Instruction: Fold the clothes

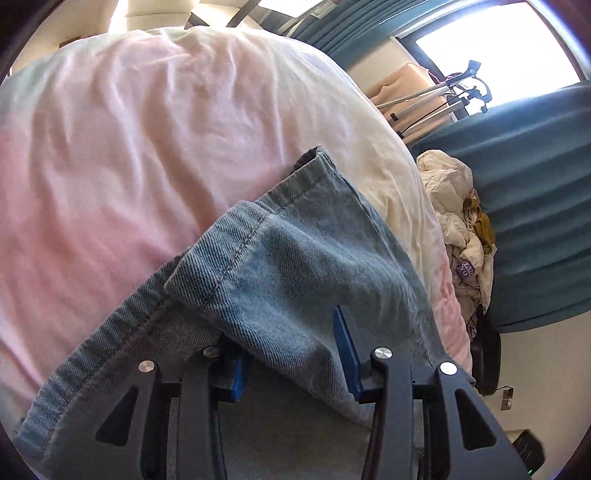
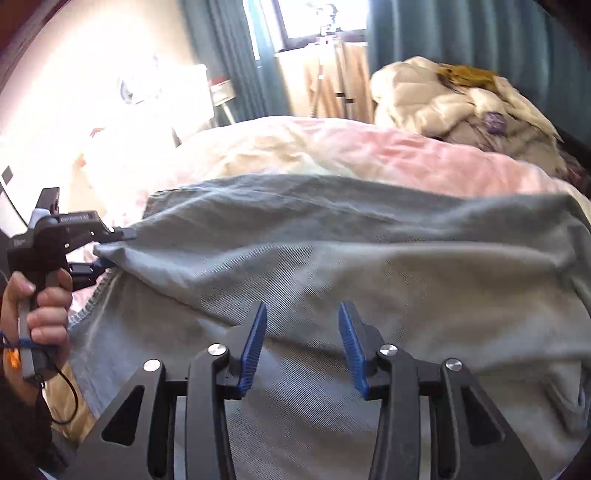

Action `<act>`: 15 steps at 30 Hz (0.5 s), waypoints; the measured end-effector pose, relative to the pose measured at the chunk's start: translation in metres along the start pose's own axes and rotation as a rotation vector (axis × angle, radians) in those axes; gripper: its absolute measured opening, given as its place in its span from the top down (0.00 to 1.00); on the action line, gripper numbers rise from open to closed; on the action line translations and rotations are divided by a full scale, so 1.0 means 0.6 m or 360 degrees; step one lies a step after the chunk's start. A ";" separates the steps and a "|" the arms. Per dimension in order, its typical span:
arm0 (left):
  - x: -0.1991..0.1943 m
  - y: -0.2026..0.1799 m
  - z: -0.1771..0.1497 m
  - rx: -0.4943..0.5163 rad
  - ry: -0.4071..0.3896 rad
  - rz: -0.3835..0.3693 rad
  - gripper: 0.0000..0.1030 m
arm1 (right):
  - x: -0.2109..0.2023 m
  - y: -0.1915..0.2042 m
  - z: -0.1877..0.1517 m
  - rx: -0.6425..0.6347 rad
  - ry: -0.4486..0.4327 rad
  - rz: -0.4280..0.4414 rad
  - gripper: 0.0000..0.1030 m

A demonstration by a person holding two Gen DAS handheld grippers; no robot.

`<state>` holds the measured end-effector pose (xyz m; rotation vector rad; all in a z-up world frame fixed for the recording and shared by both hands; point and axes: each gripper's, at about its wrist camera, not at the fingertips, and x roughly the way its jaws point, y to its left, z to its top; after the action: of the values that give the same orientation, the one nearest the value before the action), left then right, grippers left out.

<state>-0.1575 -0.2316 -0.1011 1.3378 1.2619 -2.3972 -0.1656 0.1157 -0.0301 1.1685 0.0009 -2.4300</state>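
Right wrist view: right gripper (image 2: 302, 345) hangs over light-blue denim jeans (image 2: 332, 266) spread across a bed w/ a pink-and-cream duvet (image 2: 369, 155), its blue pads parted to a middling gap, nothing between them, cloth lying below and not pinched. At frame left, the left gripper (image 2: 105, 251), gripped by a person's hand (image 2: 40, 306), has a fold of a jeans leg hem bunched between its fingers; the left wrist view shows denim draped between the blue pads (image 1: 347, 350) at a medium gap, fabric filling the space, so it reads as a hold on the hem, though how hard the pads press can't be told. Step in hand, by judgement: one end pinned, free gripper picks a second hold to carry the fold. To do it well: bite the far edge through both layers, keep the left end steady, lift just enough to clear the duvet, lay edge on edge w/o dragging. The jeans: pale stonewashed twill, stitched hems (image 1: 236, 258), one hem turned back over the other; creased diagonally and slightly rumpled, not yet a neat fold. A heap of pale clothes (image 2: 461, 99) waits at the bed's far corner, by teal curtains (image 2: 480, 33).
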 end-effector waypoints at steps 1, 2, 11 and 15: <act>0.000 -0.002 -0.005 0.0027 -0.0011 0.0020 0.59 | 0.023 0.023 0.031 -0.0044 0.0006 0.0064 0.51; 0.000 -0.004 -0.010 0.0053 -0.0023 0.0040 0.59 | 0.049 0.046 0.060 -0.0092 0.0022 0.0105 0.46; 0.012 0.010 -0.003 0.0047 -0.0045 0.0012 0.59 | 0.283 0.192 0.210 -0.0381 0.0241 0.0330 0.40; 0.007 0.018 0.006 0.0060 -0.0089 0.0000 0.64 | 0.345 0.231 0.234 -0.0502 0.0321 0.0411 0.40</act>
<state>-0.1576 -0.2402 -0.1101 1.2706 1.2084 -2.4520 -0.3290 -0.1158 -0.0678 1.1803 0.2684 -1.9933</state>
